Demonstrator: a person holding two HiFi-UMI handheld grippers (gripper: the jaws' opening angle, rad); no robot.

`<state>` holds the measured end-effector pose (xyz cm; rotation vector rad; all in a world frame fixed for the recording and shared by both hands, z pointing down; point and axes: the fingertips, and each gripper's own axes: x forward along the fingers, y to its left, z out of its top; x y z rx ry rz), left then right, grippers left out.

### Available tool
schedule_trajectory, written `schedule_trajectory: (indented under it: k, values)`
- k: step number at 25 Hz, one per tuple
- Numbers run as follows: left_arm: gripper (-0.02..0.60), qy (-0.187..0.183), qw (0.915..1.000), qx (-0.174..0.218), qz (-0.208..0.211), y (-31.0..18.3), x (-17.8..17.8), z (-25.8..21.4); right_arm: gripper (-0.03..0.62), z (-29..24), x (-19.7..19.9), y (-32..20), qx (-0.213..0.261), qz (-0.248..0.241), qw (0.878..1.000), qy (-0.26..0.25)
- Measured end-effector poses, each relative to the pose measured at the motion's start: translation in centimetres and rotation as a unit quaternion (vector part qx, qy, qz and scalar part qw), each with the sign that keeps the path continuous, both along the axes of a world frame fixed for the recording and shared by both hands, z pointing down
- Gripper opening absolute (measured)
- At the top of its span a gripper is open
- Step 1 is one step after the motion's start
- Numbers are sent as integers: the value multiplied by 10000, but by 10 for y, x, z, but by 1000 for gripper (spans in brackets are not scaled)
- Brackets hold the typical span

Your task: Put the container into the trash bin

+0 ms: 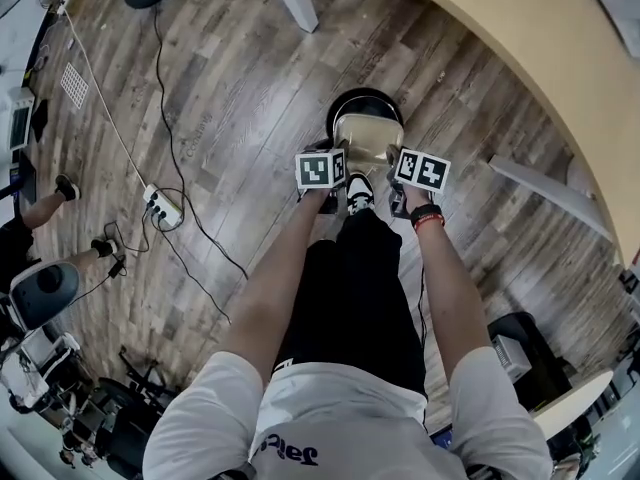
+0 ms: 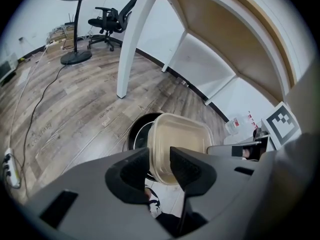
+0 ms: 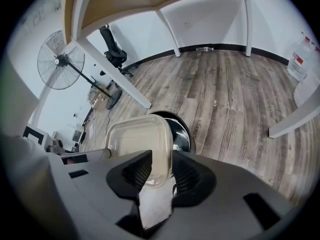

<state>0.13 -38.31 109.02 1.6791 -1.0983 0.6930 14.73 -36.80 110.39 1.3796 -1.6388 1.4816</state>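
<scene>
- Standing on the wooden floor (image 1: 230, 88) at the middle of the head view, a round black trash bin (image 1: 365, 96) waits with its mouth open, just ahead of the person's shoes.
- Right above that mouth hangs the container (image 2: 180, 139), a clear, squarish tub with rounded corners. It looks empty. It is in the air and, as far as I can see, not yet inside the bin.
- The left gripper (image 2: 160, 171) is clenched on the tub's near edge, which sits pinched between its two dark jaws at the lower middle of its view.
- The right gripper (image 3: 159, 171) grasps the opposite part of that same near edge, so the tub is carried between the two tools.
- I judge this to be the drop-in step: the tub is lined up over the bin and only the release is left.
- The tub looks nearly as wide as the opening, so the next move calls for staying centred, perhaps tipping one corner down, and both jaws letting go together. A lopsided release could leave it perched on the rim.
- Writing is scarce: black-and-white square markers (image 1: 320, 169) on the grippers carry patterns, not words. The white shirt (image 1: 330, 418) at the bottom shows dark upside-down lettering I cannot read. Faint print on some floor planks is too small to read.
</scene>
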Motion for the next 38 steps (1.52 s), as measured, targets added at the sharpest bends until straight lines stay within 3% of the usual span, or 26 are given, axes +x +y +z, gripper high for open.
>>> schedule_trajectory:
  k: [15,16,18,23,31,38]
  values:
    - [151,-127,9995,-140,247,-13,4,62,146,61,3,-18,-30,-81,9999,138]
    - [161,-95,9995,-142,284,-12,5,62,156,62,4,-19,-3,-78,9998,194]
    - [242,27,9994,-160,315,-11,7,62,236,62,5,-21,51,-67,9995,311]
    - [250,128,9996,-190,132,-13,4,55,266,57,5,-23,77,-92,9996,273]
    - [250,126,9996,-168,167,-11,7,13,263,17,0,-19,116,-215,9995,202]
    - [249,90,9998,20,196,-7,3,-74,256,-72,0,-16,282,-333,9988,229]
